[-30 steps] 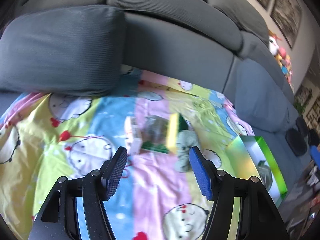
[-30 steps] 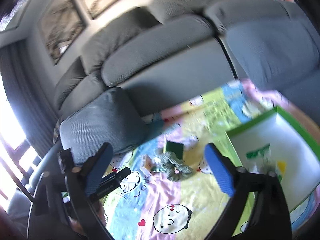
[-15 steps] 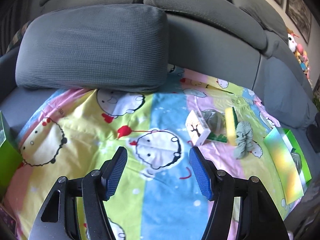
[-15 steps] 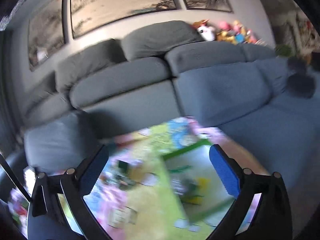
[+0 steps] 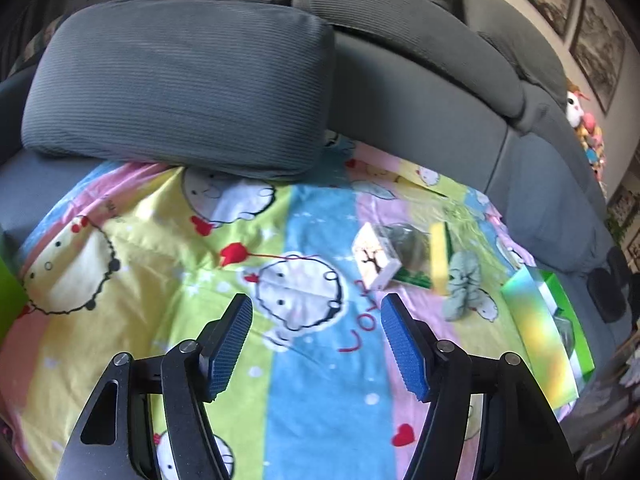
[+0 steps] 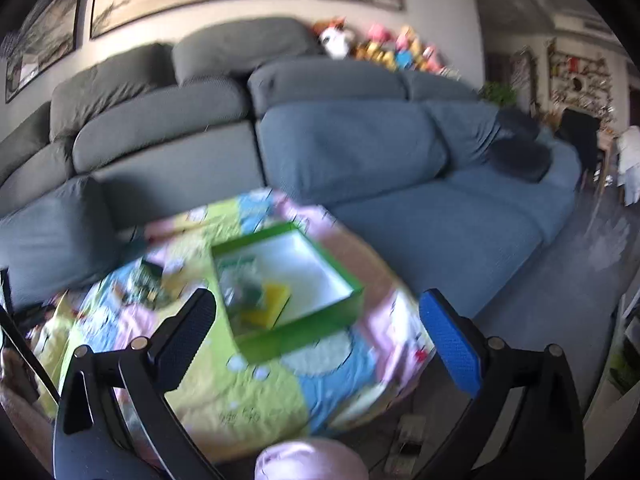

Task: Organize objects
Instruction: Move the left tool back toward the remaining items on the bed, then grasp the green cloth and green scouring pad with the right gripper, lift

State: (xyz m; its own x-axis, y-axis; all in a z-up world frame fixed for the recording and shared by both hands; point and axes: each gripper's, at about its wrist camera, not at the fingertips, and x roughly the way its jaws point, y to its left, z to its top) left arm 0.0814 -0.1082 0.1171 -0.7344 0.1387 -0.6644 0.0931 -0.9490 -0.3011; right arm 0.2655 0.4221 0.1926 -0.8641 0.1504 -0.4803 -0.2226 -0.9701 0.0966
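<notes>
Left wrist view shows my left gripper (image 5: 316, 320) about half open with nothing between its pads, hanging over the cartoon-print sheet (image 5: 168, 264) that covers the sofa seat. The leftover pile sits at about two o'clock from it: a small white box (image 5: 374, 262) touching a clear packet (image 5: 408, 246), then a yellow-and-green sponge (image 5: 440, 258) on edge, then a grey rolled cloth (image 5: 462, 284) just beside it. A second ago those things lay straight ahead between the fingers; the view has since slid left, so they are now off to the side.

My right gripper (image 6: 320, 332) has just been opening and now stands wide, empty, swung round to face the green-walled box (image 6: 316, 308) (the picture is blurred). Inside that box, at its left end, I can make out a yellow item and some packets, so I judge part of the sorting is done. The remaining four still need carrying across to that box.
</notes>
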